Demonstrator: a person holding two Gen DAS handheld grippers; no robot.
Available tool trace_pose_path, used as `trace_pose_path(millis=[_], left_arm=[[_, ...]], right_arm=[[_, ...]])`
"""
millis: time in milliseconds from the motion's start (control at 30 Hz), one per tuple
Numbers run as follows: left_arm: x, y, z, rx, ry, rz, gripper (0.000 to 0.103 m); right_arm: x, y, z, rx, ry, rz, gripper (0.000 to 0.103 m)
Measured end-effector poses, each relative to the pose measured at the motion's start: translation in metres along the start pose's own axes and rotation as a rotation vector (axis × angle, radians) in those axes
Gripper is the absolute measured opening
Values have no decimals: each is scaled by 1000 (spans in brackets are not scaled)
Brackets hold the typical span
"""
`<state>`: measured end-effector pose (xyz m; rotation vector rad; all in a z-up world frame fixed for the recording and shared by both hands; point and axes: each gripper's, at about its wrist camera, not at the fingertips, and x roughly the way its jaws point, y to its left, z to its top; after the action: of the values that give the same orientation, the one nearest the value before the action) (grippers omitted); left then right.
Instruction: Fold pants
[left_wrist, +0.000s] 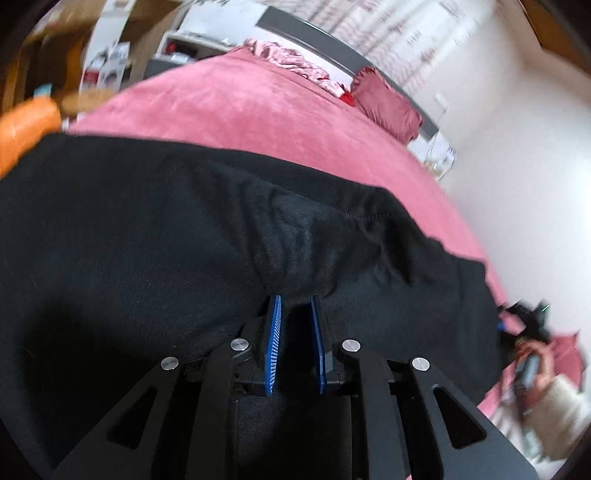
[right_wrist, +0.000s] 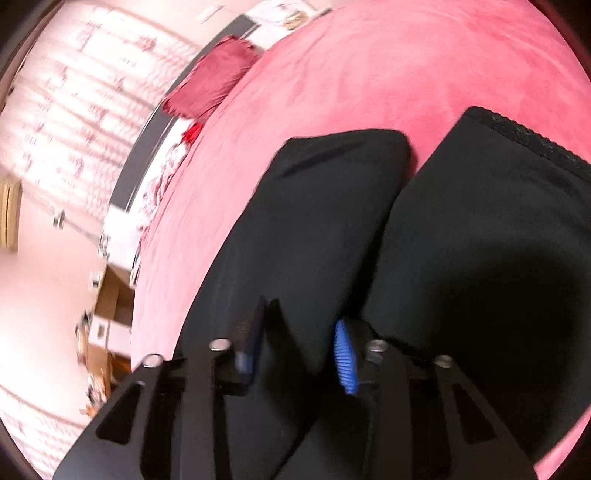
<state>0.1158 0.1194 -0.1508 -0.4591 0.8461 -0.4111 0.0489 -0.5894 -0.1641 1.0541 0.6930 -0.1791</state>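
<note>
Fabric of the black pants (left_wrist: 184, 229) is pinched between the blue pads (left_wrist: 274, 343) of the left gripper (left_wrist: 295, 299). The jaws stand nearly closed, with a narrow gap filled by a gathered ridge of cloth that rises from the fingertips. In the left wrist view the garment spreads across the lower half of the frame, over the pink bedspread (left_wrist: 240, 110). Its surface is matte and dark, with a stitched seam running obliquely toward the right. Its long axis runs left to right across this view. At the far right edge a hand (left_wrist: 535, 354) holds the other device; its details are blurred.

The right gripper (right_wrist: 299, 325) is set wider than the left one. A fold of the pants (right_wrist: 314, 229) hangs between its blue pads (right_wrist: 345, 354), and the cloth touches both fingers; a firm clamp cannot be confirmed through the blur. In this view two dark panels lie side by side on the bedspread (right_wrist: 369, 74), parted by a narrow wedge of pink at their far ends. The right panel ends in a ribbed band (right_wrist: 532, 136). Both panels extend away from the fingers. A red pillow (right_wrist: 214, 81) lies at the far edge of the bed.
</note>
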Motion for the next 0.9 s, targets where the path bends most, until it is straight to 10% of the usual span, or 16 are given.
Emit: trace_pose_path(millis=[200,667,900], left_arm=[[-3,-11,-8,60,-29,26,15],[-10,-16,-11,75,0,34,15],[-13,-23,-14,115,11,63,15]], right_arm=[[-12,10,7,-44,-29,-11,8],[-96,16,-27,-221,-116,-114,7],[-87,-39,-57,-81,-48,-160,9]])
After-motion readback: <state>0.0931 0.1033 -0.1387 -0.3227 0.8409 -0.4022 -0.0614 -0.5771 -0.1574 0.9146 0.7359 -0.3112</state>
